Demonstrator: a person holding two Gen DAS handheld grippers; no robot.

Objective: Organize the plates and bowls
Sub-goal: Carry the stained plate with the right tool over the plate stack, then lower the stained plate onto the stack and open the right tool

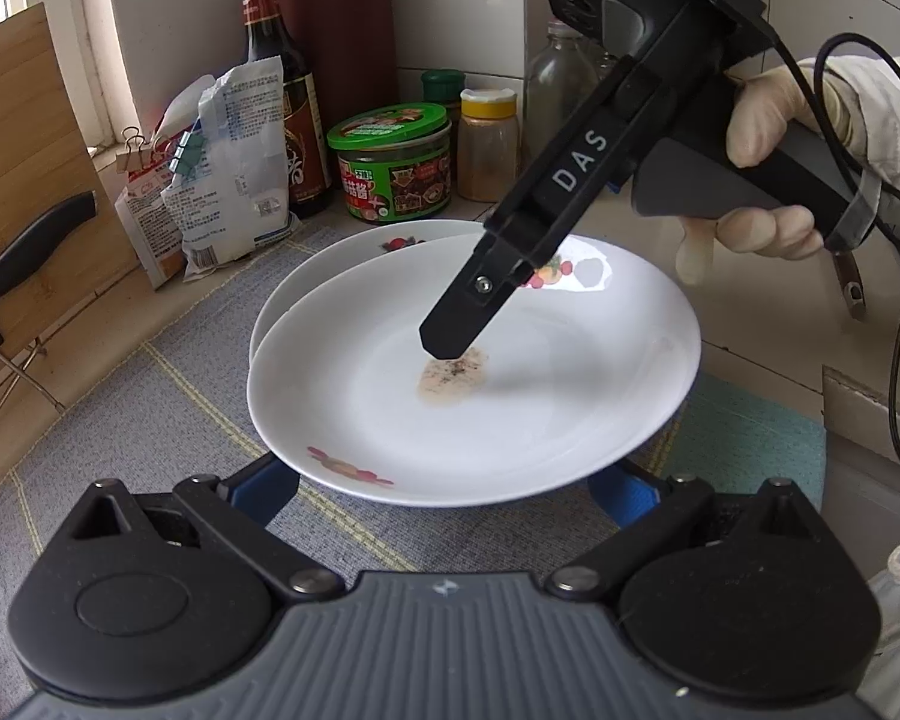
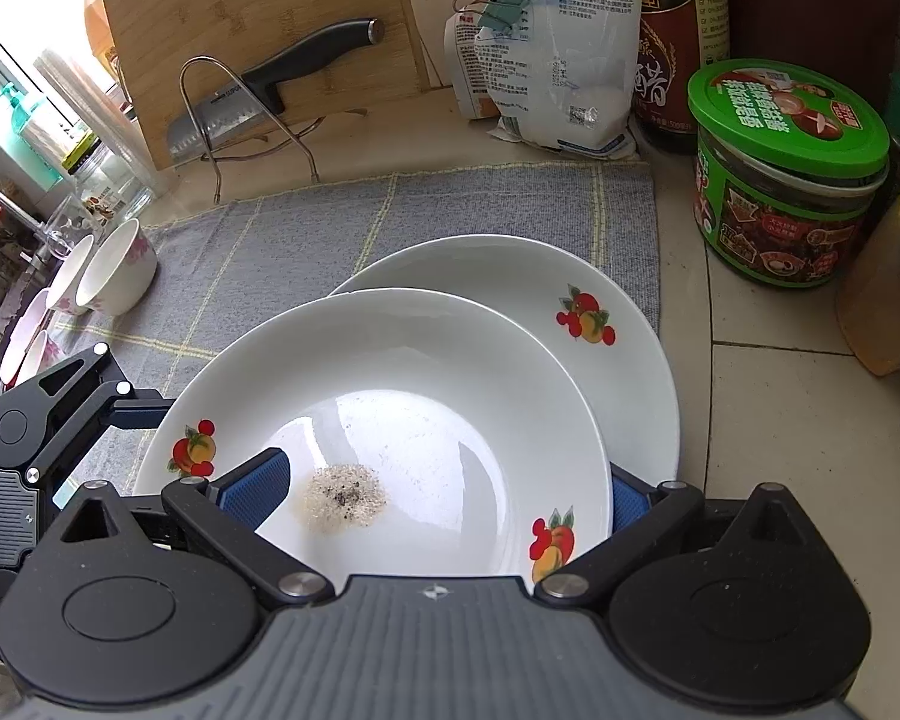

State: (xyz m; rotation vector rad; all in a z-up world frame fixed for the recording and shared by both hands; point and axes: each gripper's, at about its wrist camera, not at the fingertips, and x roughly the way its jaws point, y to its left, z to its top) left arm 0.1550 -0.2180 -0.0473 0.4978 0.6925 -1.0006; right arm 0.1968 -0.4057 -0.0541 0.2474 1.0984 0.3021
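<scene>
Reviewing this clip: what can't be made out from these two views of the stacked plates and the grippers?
- Left gripper: in the left wrist view the top plate covers its fingers, so grip unclear.
- Right gripper: in its own view one finger lies over the plate, the other behind the rim; contact unclear.
- Lower plate: mostly covered by the top plate.
- Bowls: right wrist view, small at the left edge; count unclear.

White top plate (image 2: 390, 372) with red-and-orange fruit prints on its rim and a beige, black-flecked smear (image 2: 343, 498) in the middle; the white plate beneath (image 2: 570, 276) carries the same fruit; grey-blue mat (image 2: 306, 228) crossed by yellow lines; green-lidded jar (image 2: 789, 120); white bowls (image 2: 117, 270) with pink flowers; black claws with blue pads (image 2: 252, 489)
</scene>
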